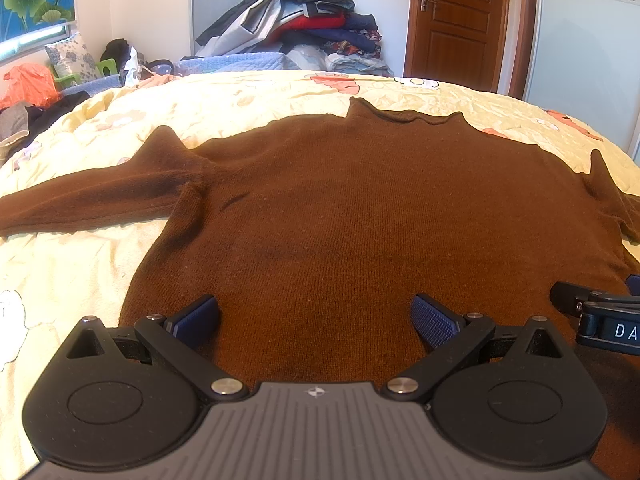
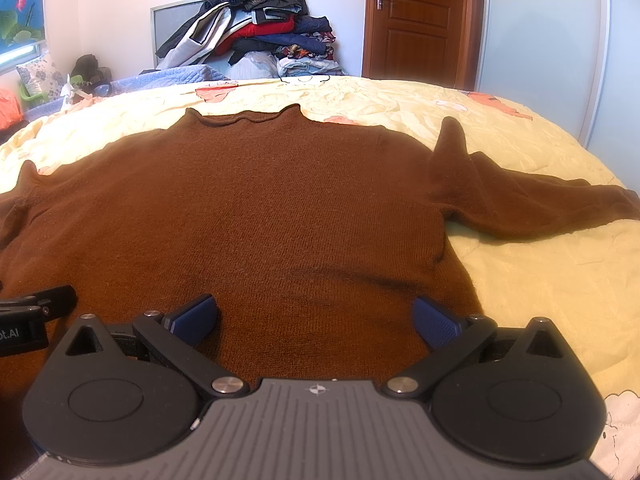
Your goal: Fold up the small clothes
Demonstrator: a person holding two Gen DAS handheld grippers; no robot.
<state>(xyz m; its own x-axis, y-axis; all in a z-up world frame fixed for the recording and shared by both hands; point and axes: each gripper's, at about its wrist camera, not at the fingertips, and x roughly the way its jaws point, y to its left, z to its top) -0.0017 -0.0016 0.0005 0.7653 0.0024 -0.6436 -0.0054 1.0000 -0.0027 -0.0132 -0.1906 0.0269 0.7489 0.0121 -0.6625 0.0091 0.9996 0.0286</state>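
On the bed (image 1: 80, 280), a brown sweater (image 1: 360, 220) is spread flat across the pale yellow floral quilt, collar pointed away and both sleeves stretched out to the sides, so the folding is judged to be at its very start with no fold yet made. Both claws are held low over the hem side by side, the left claw (image 1: 316, 316) and the right claw (image 2: 316, 316) each spread wide with nothing pinched between the blue pads (image 1: 434, 320). A sleeve or side edge is judged to need pinching next and carrying across the body.
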